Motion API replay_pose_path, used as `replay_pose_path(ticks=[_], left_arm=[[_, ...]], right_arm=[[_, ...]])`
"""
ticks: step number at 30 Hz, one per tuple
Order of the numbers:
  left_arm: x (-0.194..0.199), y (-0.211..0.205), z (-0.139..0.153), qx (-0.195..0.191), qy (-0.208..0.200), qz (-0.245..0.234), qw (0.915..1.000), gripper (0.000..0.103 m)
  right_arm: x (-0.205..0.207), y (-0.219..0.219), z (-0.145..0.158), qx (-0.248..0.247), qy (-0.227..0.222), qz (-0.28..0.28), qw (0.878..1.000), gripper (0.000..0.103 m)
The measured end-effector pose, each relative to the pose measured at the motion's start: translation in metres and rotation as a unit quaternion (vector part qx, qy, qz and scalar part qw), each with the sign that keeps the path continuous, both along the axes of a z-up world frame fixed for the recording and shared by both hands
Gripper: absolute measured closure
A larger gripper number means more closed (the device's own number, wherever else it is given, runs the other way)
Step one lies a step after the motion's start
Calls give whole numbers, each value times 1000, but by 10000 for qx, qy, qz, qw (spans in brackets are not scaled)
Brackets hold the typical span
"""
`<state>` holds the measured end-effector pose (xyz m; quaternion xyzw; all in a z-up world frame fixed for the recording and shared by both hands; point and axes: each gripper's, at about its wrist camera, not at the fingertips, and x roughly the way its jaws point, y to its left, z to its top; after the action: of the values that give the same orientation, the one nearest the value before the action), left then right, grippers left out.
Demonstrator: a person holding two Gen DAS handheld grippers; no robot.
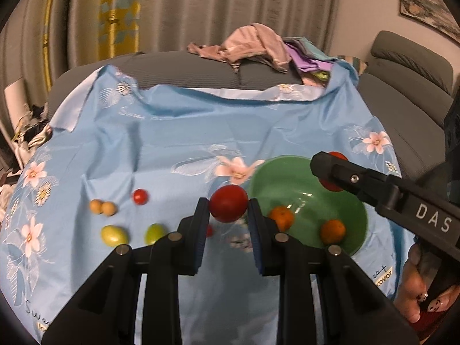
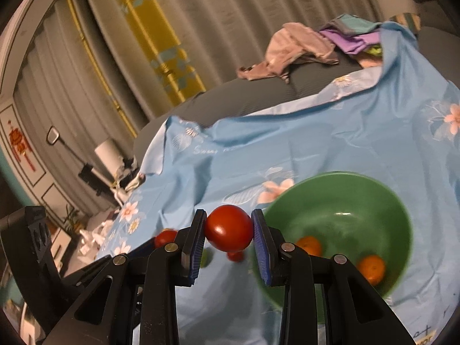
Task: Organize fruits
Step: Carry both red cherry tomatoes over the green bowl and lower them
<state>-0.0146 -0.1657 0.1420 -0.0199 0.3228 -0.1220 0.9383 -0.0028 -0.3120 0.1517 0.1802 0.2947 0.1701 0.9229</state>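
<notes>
A tomato (image 1: 228, 203) is gripped by the left hand-held gripper (image 1: 228, 205), another (image 2: 229, 232) by the right (image 2: 229, 231); being soft and smooth, they are best held lightly across the middle.

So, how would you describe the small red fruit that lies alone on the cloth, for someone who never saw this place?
Start at the blue flowered cloth and look to the left of the green bowl. There, loose fruits lie in a group: two tan balls and two yellow-green fruits. The small red fruit lies just beyond them, the only loose red one there, much smaller than the big red fruit in the left gripper.
</notes>
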Motion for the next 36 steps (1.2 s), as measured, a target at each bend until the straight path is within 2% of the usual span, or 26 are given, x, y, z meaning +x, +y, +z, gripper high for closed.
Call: replay_pose_path(ticks=[10,19,36], left_arm=[[18,-47,-14,184,153,-327,9992,76],[28,-74,-29,292,330,-578,9974,76],[50,-98,-53,222,791,-769,9936,76]], right_arm=[[6,-44,-14,227,260,-610,9975,69],[11,-60,-25,233,528,-921,9941,69],[24,-87,-50,403,1105,-1352,9838,69]])
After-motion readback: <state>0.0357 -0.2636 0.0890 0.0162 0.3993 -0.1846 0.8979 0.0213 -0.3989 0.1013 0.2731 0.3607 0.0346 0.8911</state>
